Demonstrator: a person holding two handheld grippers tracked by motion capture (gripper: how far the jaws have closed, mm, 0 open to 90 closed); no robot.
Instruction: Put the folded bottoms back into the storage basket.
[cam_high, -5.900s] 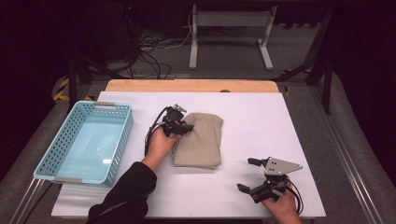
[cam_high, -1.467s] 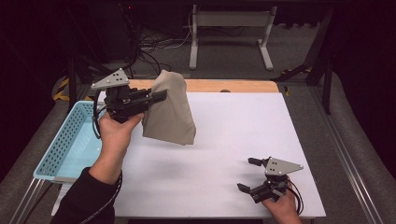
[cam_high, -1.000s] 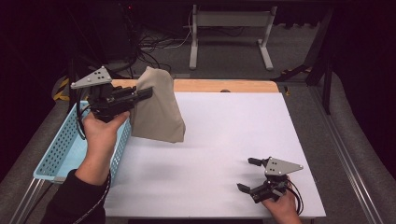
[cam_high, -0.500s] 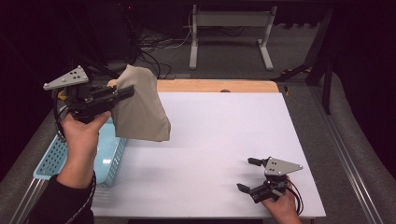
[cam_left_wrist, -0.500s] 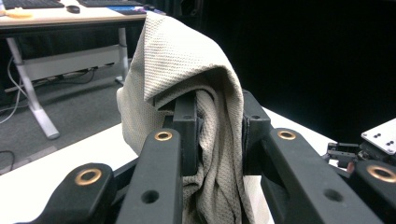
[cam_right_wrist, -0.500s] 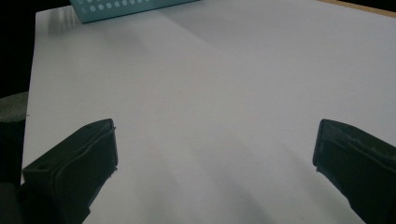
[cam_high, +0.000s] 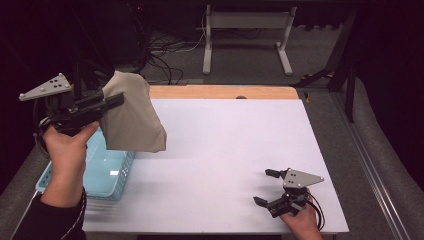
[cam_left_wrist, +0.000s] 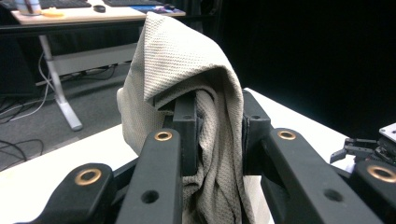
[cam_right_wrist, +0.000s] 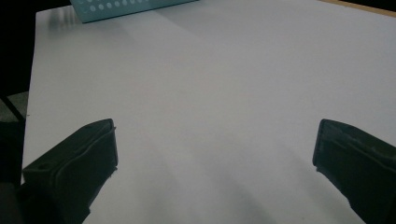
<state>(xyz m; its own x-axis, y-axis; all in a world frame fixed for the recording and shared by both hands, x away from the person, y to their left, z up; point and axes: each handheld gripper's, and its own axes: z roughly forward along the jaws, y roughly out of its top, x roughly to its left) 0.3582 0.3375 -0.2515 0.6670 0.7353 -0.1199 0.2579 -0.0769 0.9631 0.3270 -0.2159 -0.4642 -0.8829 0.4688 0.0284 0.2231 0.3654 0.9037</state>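
Cloth (cam_high: 131, 120), beige, clamped in left tongs (cam_high: 107, 100) above basket (cam_high: 107, 172) at frame's left for dropping in; right tongs (cam_high: 265, 187) idle, agape, lower right on desk (cam_high: 225, 145).

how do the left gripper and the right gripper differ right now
The left gripper is shut on the beige cloth, which hangs from its jaws; the right gripper has wide open jaws with nothing between them. The left gripper is raised above the blue basket at the table's left edge; the right gripper sits low on the white table near its front right corner. Both are black, hand-held, and carry a grey three-cornered plate.
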